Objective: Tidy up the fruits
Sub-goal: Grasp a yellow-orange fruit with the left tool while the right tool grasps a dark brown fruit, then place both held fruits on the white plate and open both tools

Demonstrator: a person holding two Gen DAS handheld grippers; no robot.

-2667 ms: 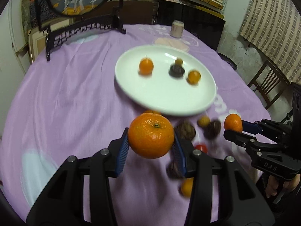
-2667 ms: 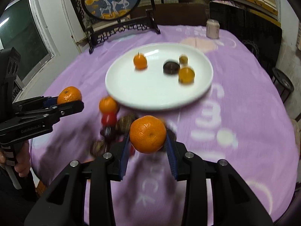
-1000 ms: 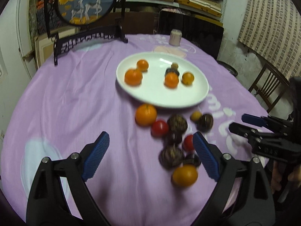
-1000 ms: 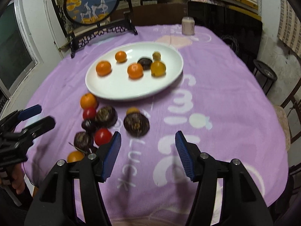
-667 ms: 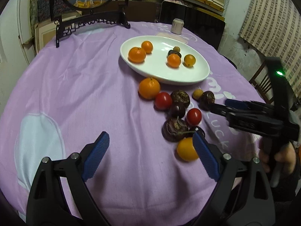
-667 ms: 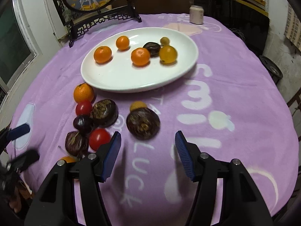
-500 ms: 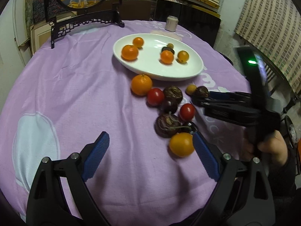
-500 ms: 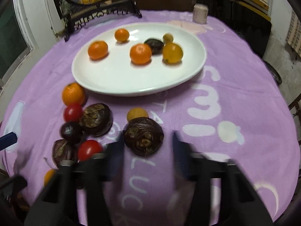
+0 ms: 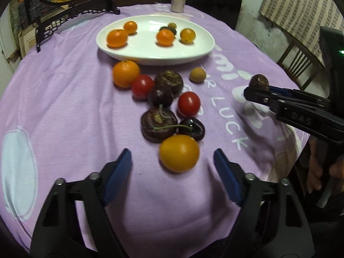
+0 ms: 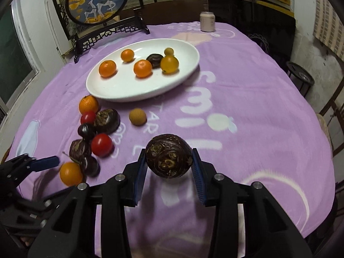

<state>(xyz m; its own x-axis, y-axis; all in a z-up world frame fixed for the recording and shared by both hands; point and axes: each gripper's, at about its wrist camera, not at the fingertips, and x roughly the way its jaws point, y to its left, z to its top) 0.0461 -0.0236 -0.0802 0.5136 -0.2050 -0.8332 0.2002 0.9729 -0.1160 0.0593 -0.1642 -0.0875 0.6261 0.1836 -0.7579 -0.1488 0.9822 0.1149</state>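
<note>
A white plate [image 9: 193,51] [image 10: 120,90] holds several fruits, mostly oranges. Loose fruit lies in front of it on the purple cloth: an orange [image 9: 125,73], red tomatoes [image 9: 188,103], dark passion fruits [image 9: 158,121], a small tan fruit [image 9: 197,75] and a yellow-orange fruit [image 9: 178,153]. My left gripper [image 9: 172,172] is open, its blue pads either side of and just short of the yellow-orange fruit [image 10: 70,173]. My right gripper [image 10: 168,172] is shut on a dark wrinkled passion fruit [image 10: 168,158], held above the cloth; it also shows in the left wrist view [image 9: 259,81].
A black carved stand with a round painted screen [image 10: 96,2] stands at the table's far left. A pale can [image 10: 207,21] stands at the far edge. Wooden chairs [image 9: 298,62] and a stool [image 10: 300,77] stand to the right of the table.
My right gripper has closed on the dark passion fruit that lay near the tan fruit and lifted it. My left gripper has moved closer to the yellow-orange fruit, still open.
</note>
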